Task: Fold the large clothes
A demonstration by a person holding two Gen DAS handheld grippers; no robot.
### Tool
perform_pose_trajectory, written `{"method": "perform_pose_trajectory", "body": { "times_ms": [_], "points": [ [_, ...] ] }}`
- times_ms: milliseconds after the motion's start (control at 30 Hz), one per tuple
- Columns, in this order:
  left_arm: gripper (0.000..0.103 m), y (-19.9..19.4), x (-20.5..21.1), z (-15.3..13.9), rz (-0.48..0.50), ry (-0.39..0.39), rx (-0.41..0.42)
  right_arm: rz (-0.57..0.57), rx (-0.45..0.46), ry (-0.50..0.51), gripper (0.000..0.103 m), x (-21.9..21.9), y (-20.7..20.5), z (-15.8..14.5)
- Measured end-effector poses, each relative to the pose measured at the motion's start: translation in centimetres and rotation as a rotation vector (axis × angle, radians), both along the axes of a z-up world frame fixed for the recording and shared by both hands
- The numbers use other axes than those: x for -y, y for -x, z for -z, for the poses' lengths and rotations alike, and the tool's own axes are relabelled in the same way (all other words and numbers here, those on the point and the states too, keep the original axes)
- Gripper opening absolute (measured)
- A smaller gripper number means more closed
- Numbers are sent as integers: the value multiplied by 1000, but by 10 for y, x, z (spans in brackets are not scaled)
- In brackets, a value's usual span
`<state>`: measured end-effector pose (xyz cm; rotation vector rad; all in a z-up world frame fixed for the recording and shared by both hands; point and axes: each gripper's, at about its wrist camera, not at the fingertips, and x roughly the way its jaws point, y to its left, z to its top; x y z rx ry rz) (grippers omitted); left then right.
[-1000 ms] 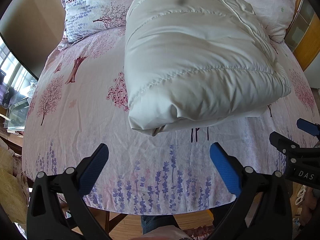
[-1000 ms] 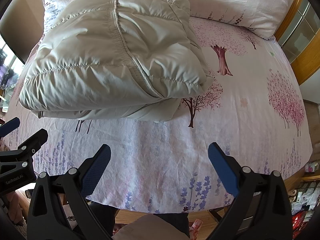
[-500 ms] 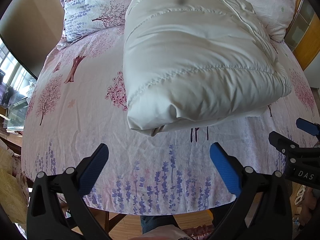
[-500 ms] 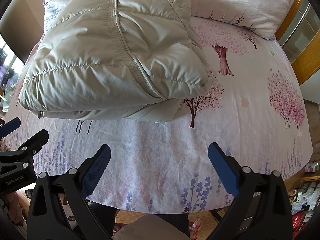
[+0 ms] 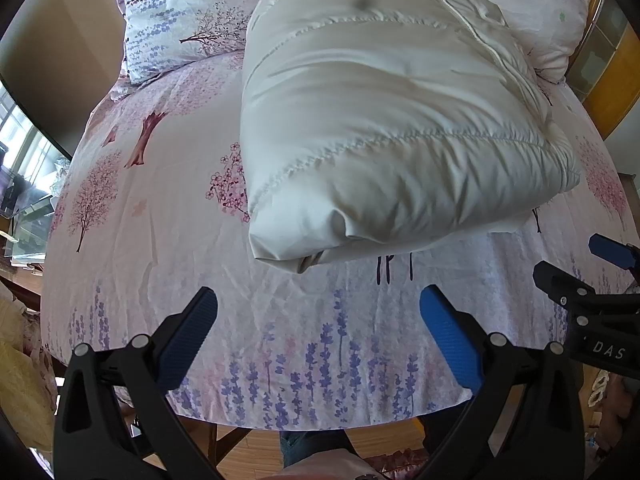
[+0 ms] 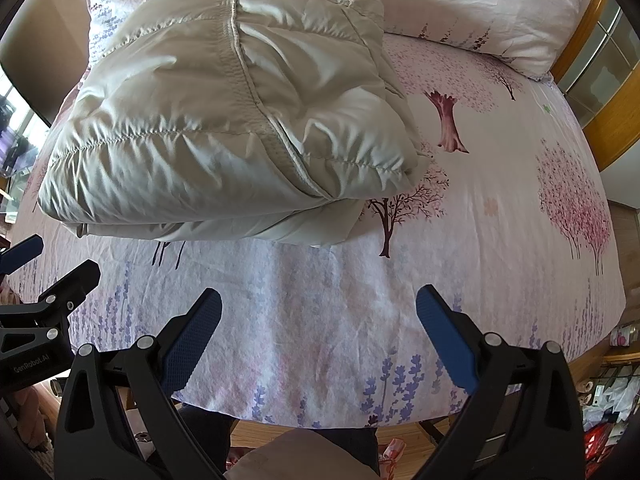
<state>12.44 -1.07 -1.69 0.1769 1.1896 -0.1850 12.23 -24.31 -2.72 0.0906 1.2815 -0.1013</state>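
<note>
A cream quilted down jacket [image 5: 392,120] lies folded into a thick rectangular bundle on a bed with a floral sheet [image 5: 168,240]. It also shows in the right wrist view [image 6: 228,120], with its zipper seam running down the top. My left gripper [image 5: 316,300] is open and empty, hovering above the sheet just in front of the bundle's near edge. My right gripper [image 6: 318,304] is open and empty, also in front of the bundle, near its right corner. Each gripper shows at the side of the other's view.
Floral pillows [image 5: 180,16] [image 6: 480,8] lie at the head of the bed behind the jacket. The foot edge of the bed [image 5: 312,420] is just under the grippers, with wooden floor below. A wooden frame [image 6: 600,92] stands at the right.
Both grippers have stayed open and almost still; the view has drifted only slightly. The jacket has not moved.
</note>
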Motion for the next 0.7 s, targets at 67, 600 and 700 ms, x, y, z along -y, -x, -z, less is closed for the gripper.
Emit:
{"method": "perform_pose_trajectory", "body": {
  "times_ms": [67,600,700],
  "points": [
    [101,0,0,0,0,-1,0,0,0,0,99,-1,0,0],
    [101,2,1,-2,1,0,0,-1,0,-1,99,1,1,-1],
    [101,1,1,-2,3,0,0,-1,0,-1,99,0,0,-1]
  ]
}}
